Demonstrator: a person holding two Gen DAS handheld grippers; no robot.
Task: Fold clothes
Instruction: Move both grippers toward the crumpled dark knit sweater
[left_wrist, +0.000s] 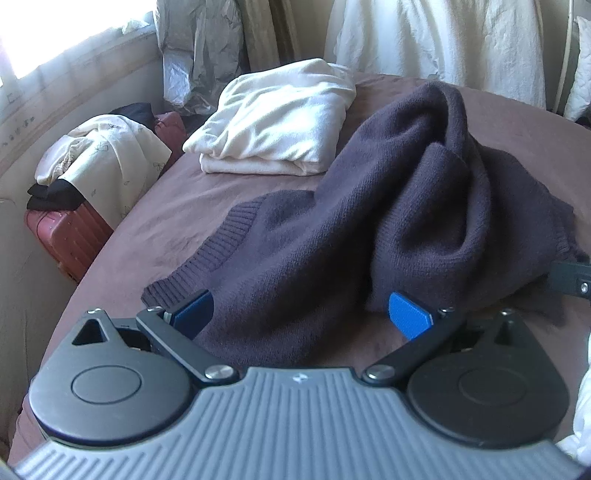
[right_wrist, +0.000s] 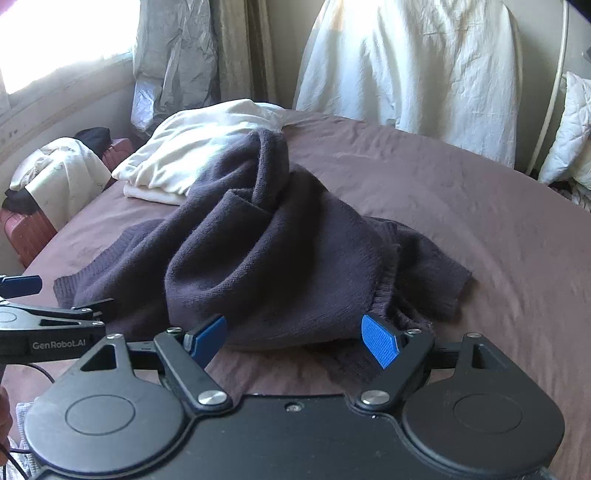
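Note:
A dark purple knit sweater (left_wrist: 388, 206) lies crumpled in a heap on the brown bed (left_wrist: 184, 206). It also shows in the right wrist view (right_wrist: 266, 258). My left gripper (left_wrist: 299, 314) is open, its blue pads over the sweater's near edge, holding nothing. My right gripper (right_wrist: 295, 338) is open just in front of the sweater's near edge, holding nothing. The left gripper shows at the left edge of the right wrist view (right_wrist: 44, 317). A folded cream garment (left_wrist: 280, 118) lies behind the sweater.
A red suitcase (left_wrist: 70, 229) with cream and black clothes on it stands left of the bed. White cloth (right_wrist: 410, 66) hangs behind the bed. White pillows (right_wrist: 569, 136) sit at the far right. The bed (right_wrist: 461, 206) is bare to the right of the sweater.

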